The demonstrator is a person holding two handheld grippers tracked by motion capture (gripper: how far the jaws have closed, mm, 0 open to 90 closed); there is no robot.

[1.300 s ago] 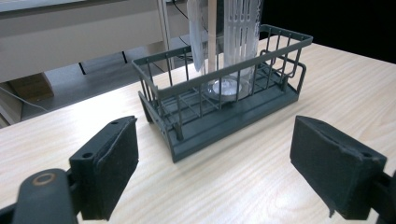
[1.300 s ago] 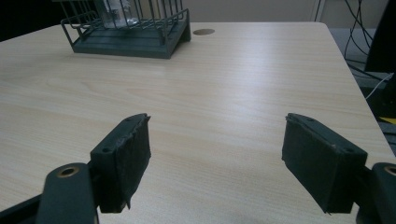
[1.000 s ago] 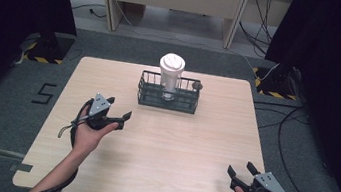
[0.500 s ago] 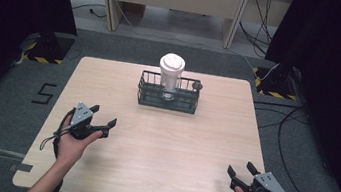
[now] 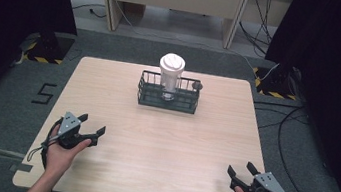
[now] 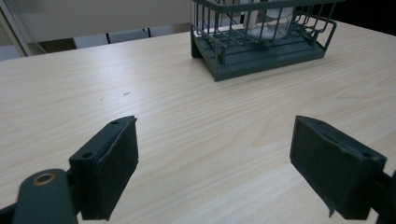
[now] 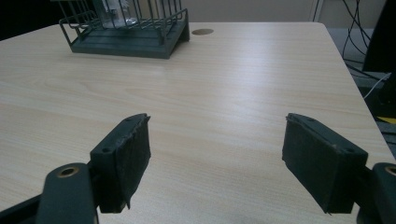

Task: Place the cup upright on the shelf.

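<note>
White cup (image 5: 170, 74) sits in wire basket (image 5: 168, 98) mid-table (image 5: 161, 145); left gripper (image 5: 91, 128) & right gripper (image 5: 242, 173) both spread wide, holding nothing.

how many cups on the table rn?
1. A white lidded paper cup stands upright inside the dark wire basket at the table's far centre. The basket is see-through wire, so a hidden second cup is unlikely.

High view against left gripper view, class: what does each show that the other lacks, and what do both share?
High view alone: the cup's white lid, the right gripper open, both hands, the floor with a painted 5. Left gripper view alone: a close look at the left gripper's black pads, wide apart with bare wood between. Both share: the table, the wire basket and the cup standing in it.
</note>
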